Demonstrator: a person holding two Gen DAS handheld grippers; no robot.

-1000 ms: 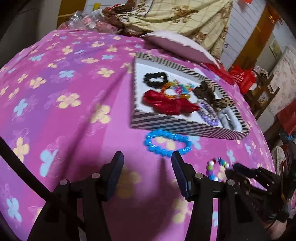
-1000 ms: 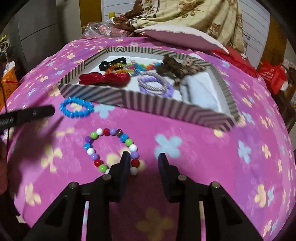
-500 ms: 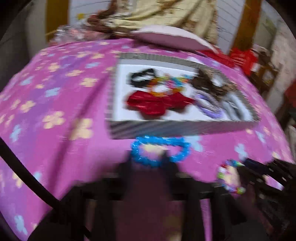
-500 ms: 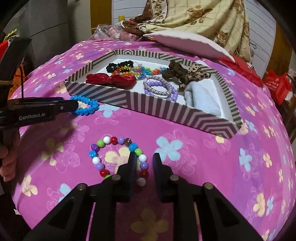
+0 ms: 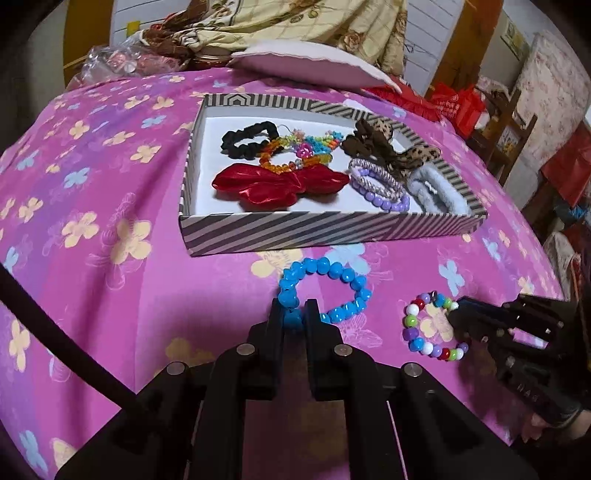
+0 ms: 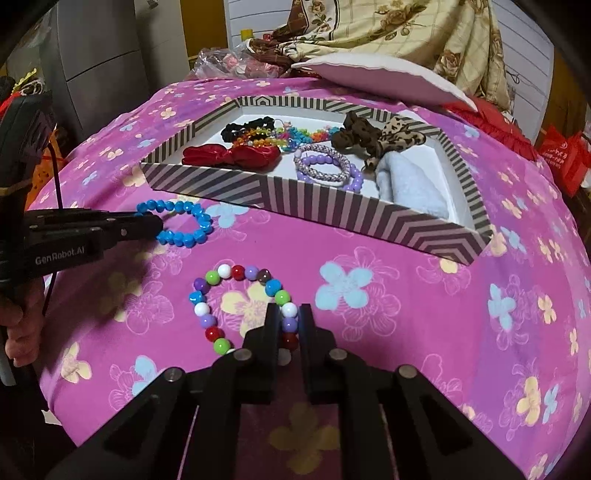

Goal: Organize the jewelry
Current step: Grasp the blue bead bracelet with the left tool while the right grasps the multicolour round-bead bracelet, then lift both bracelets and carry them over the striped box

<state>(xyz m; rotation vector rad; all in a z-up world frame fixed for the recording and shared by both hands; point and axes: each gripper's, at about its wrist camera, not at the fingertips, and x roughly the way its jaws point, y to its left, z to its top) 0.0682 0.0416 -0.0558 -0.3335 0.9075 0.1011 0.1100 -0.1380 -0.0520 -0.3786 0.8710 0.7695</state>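
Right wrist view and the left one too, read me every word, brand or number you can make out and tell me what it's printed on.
"GenRobot.AI": white lettering on the side of the left gripper, seen in the right wrist view.
Red bag at the right edge: pale printing, too small and blurred to read.
Right gripper in the left wrist view: faint marks on its body, unreadable.
Nothing else carries text.

A pink flowered bedspread (image 5: 110, 184) is covering the bed. A pale pink pillow (image 5: 314, 66) is lying at its far end, with a cream floral blanket (image 6: 424, 29) heaped behind it. Red bags (image 5: 458, 107) are sitting beside the bed.
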